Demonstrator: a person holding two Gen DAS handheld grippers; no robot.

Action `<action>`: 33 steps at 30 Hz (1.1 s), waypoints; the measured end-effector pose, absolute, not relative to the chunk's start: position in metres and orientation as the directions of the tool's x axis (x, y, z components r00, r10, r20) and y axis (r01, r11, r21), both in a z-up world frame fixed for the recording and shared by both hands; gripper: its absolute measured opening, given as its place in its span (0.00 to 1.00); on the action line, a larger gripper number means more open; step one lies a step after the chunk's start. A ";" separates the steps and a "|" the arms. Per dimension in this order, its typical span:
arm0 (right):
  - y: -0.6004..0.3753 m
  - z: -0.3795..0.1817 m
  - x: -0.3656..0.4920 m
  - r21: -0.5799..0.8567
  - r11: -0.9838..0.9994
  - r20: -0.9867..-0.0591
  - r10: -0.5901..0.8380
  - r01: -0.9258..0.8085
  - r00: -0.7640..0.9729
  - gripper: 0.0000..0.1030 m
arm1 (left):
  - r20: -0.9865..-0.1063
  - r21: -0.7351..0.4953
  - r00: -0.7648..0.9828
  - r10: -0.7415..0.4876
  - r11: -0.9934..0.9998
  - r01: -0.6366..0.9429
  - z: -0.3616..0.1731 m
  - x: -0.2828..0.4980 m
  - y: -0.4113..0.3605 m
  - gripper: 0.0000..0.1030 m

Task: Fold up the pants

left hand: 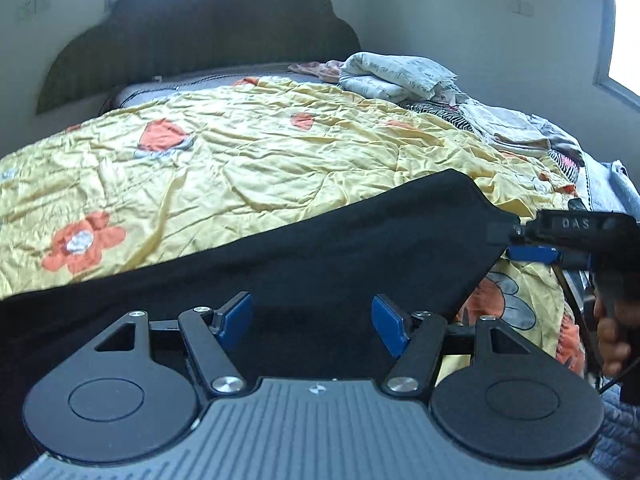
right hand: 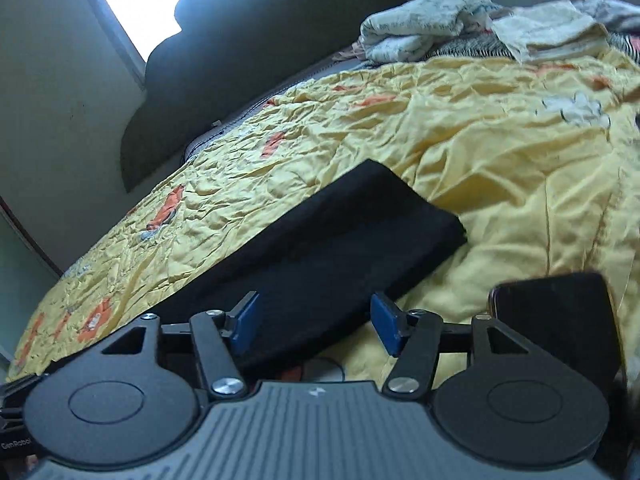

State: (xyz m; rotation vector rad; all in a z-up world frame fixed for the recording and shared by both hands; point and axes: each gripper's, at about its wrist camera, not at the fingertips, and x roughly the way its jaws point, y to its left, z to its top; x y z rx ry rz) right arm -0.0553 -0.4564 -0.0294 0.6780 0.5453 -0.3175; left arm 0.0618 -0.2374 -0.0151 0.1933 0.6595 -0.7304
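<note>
A pair of black pants (left hand: 320, 240) lay on a bed covered by a crumpled yellow quilt (left hand: 240, 152) printed with orange flowers. The pants appeared already folded into a long dark band, its long axis running along the near edge of the bed, from low on the left to a squared end farther up on the right. The left gripper (left hand: 312, 324) hovered directly over the band, its 2 blue pads spread wide with only cloth below them and nothing pinched. The right gripper (right hand: 316, 326) sat at the band's near right edge, jaws also wide and empty, the pants stretching away ahead and to its left. Seen from the left, the right gripper pointed in sideways at the band's right edge, so each hand was close to its own end of the cloth. A dark phone (right hand: 560, 320) lay on the quilt just right of the right gripper. Loose laundry (left hand: 400, 76) was heaped by the dark headboard (left hand: 208, 40). Readable writing: "DAS" on the right gripper's side and "GenRobot" on its body.
</note>
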 end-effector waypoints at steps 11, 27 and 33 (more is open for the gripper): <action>-0.469 -0.050 -0.048 0.602 0.663 -0.508 -0.111 0.444 0.854 0.58 | -0.618 -0.028 0.573 -0.538 0.744 0.667 -0.014 0.056 -0.235 0.72; -0.521 -0.065 -0.001 0.705 0.517 -0.447 -0.208 0.486 0.870 0.44 | -0.619 -0.038 0.590 -0.518 0.771 0.636 -0.010 0.062 -0.229 0.73; -0.527 -0.071 0.001 0.701 0.511 -0.460 -0.208 0.497 0.863 0.16 | -0.660 -0.117 0.538 -0.525 0.779 0.617 -0.016 0.074 -0.226 0.73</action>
